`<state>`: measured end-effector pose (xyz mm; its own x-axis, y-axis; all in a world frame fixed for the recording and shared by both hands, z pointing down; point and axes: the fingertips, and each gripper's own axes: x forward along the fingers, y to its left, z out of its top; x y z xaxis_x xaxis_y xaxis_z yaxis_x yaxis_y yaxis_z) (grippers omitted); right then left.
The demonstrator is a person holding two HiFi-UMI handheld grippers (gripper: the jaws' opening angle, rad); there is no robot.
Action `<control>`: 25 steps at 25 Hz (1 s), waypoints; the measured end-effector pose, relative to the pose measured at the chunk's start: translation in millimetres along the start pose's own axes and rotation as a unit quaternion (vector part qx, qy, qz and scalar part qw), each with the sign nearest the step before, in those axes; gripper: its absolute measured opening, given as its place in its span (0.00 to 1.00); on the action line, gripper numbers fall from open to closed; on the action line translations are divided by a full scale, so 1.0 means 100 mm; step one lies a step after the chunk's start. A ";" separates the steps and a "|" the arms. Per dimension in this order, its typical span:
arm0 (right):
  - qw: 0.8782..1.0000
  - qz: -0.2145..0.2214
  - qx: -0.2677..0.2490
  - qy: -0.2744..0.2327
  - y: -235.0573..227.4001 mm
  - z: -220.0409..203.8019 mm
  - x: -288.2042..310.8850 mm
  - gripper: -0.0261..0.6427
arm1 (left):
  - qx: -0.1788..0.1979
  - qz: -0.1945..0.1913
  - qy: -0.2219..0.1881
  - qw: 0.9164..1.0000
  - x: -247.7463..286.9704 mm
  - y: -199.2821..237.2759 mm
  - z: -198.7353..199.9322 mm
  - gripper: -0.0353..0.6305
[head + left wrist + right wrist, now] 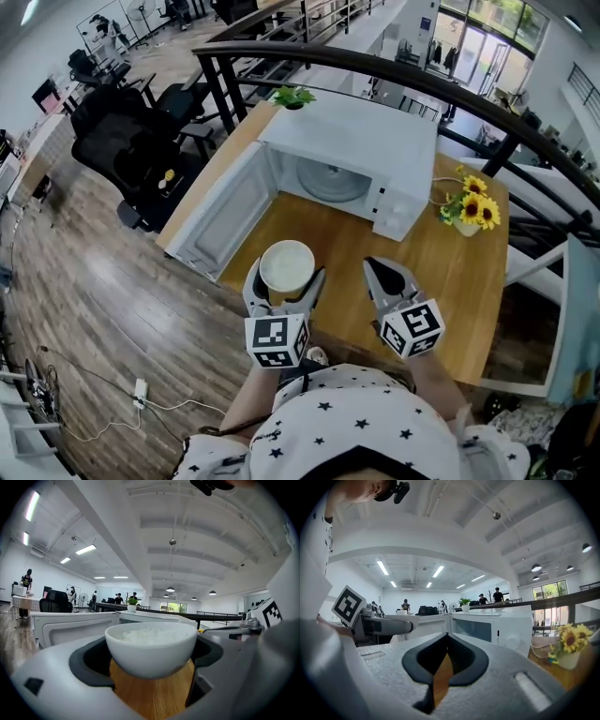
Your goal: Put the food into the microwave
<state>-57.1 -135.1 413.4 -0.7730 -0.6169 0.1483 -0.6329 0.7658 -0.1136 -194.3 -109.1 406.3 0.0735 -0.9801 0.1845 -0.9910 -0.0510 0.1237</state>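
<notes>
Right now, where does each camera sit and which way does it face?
Head view: on the head, facing down at table, open microwave, left gripper, right gripper, shirt.
Left gripper view: on left gripper, facing microwave; jaws hold rice bowl.
Right gripper view: on right gripper, facing microwave; jaws shut, empty.
All share the microwave.

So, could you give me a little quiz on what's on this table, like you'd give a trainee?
1. True or false: the microwave has its door open.
2. The bowl holds: A soup, B white rice, C noodles.
3. Fill in: the ___ gripper grips the bowl.
Key: 1 true; 2 B; 3 left, the left gripper is shut on it.
</notes>
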 end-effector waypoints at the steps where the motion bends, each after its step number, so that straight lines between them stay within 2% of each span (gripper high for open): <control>1: 1.000 -0.005 0.001 0.000 -0.02 -0.01 0.03 0.05 | 0.001 -0.005 0.002 1.000 0.05 0.01 -0.01 0.79; 14: 0.998 -0.068 0.008 -0.007 -0.24 -0.06 0.29 0.05 | 0.014 -0.070 0.015 0.997 0.55 0.12 -0.05 0.79; 25: 0.996 -0.089 0.012 0.004 -0.30 -0.10 0.34 0.05 | 0.018 -0.089 0.033 0.995 0.86 0.17 -0.18 0.79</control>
<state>-64.1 -177.1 431.6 -0.6475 -0.7412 0.1769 -0.7614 0.6391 -0.1090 -202.8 -191.3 442.0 0.2548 -0.9402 0.2260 -0.9648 -0.2314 0.1252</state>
